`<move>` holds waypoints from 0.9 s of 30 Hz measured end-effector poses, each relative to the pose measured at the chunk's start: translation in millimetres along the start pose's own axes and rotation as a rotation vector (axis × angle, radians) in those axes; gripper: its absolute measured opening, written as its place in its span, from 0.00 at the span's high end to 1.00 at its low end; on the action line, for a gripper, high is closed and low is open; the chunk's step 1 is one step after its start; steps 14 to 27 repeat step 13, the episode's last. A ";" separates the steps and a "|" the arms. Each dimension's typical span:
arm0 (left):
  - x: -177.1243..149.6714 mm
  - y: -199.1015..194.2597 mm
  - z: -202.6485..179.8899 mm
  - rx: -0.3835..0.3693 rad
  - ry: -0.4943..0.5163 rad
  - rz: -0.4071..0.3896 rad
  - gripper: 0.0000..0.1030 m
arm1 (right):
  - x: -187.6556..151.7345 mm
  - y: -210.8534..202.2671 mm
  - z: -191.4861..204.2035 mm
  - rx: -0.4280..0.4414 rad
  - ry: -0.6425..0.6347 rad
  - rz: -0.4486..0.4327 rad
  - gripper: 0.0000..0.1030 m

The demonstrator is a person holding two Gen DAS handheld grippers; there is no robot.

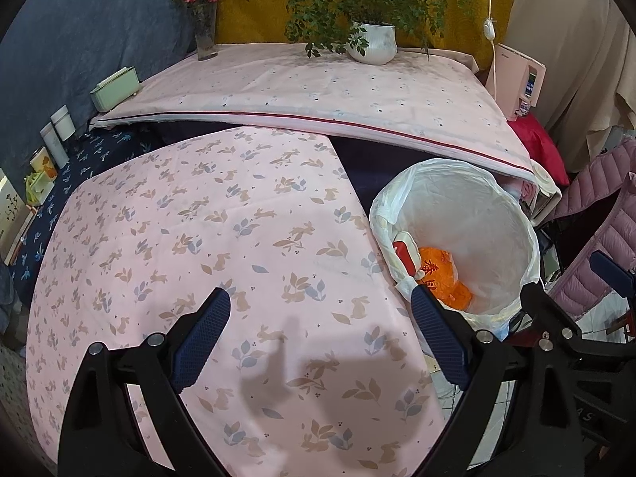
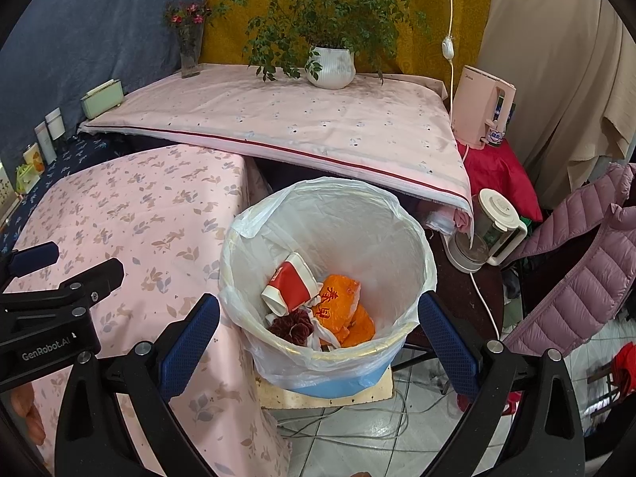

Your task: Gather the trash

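Right wrist view: right gripper (image 2: 318,338) spread wide, empty, over bin (image 2: 330,361) at 6 o'clock; red cup (image 2: 288,286), orange wrapper (image 2: 342,306) inside. Left gripper (image 1: 320,340) wide open, empty, above rabbit-print cloth (image 1: 198,238).

Left gripper (image 1: 320,336) hanging over the pink rabbit-print tablecloth (image 1: 190,246), jaws spread wide, nothing between them. Blue textured pads (image 1: 200,342), shadow of the fingers falling on the cloth right below. Off to the right, bin (image 1: 512,214) lined with a white plastic bag, sitting just beside the table edge. Inside it: crumpled orange wrapper (image 1: 443,274) and a red-and-white paper cup (image 1: 407,252), touching each other. Right gripper (image 1: 576,310) poking in at the far right edge, past the bin. Further back, potted plant (image 1: 375,41) on a second pink cloth.
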State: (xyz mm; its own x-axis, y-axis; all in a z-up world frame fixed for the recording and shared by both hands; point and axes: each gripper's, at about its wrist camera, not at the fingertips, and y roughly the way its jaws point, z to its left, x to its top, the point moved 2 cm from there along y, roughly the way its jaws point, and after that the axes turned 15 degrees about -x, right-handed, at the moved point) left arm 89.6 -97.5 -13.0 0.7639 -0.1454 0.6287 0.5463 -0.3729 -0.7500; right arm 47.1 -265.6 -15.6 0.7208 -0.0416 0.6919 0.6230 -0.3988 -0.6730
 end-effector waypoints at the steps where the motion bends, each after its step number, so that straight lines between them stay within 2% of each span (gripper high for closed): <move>1: -0.1 0.1 -0.4 0.001 -0.002 0.000 0.15 | 0.0 0.0 0.0 0.001 0.000 0.000 0.07; 27: 3.5 1.1 1.7 -0.005 0.009 0.003 0.15 | -0.1 0.0 0.2 0.000 0.001 0.001 0.07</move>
